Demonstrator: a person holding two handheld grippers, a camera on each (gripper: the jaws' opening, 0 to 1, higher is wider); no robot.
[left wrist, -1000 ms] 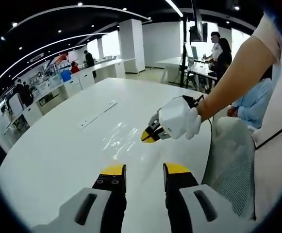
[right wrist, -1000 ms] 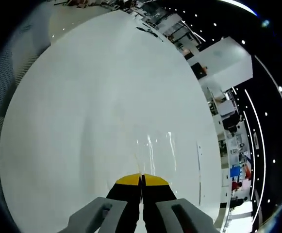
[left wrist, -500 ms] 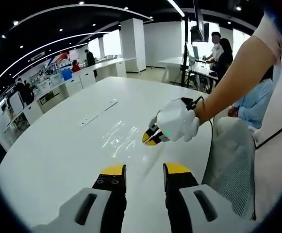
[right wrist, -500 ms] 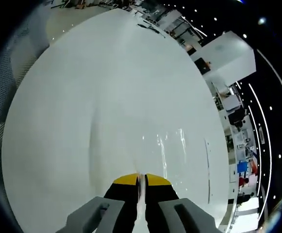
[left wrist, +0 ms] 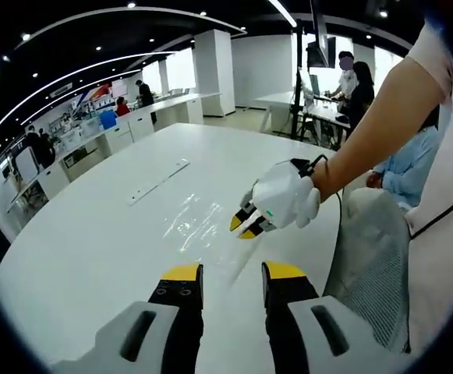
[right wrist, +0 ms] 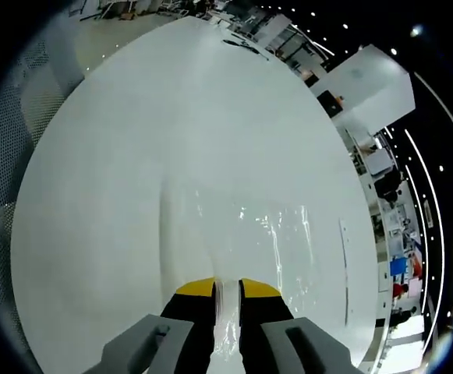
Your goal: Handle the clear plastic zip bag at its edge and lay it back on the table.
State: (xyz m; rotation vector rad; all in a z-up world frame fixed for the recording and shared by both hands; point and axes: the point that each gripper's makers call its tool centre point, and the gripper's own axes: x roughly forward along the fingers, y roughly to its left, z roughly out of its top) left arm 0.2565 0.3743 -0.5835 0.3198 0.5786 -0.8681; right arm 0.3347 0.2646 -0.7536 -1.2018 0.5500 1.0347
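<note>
The clear bag [right wrist: 242, 234] lies spread on the white worktop [right wrist: 93, 195]. The right tool [right wrist: 226, 287] stands narrowly parted around its near edge; the left tool [left wrist: 231, 273] waits wide, empty. Only letting go seems left.

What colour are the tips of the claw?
Yellow on black, clearest on the left claw in the left gripper view.

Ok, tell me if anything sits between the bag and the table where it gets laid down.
Nothing visible does. The clear zip bag already lies across the white table, its near edge between the right gripper jaws. The surface around it is bare.
</note>
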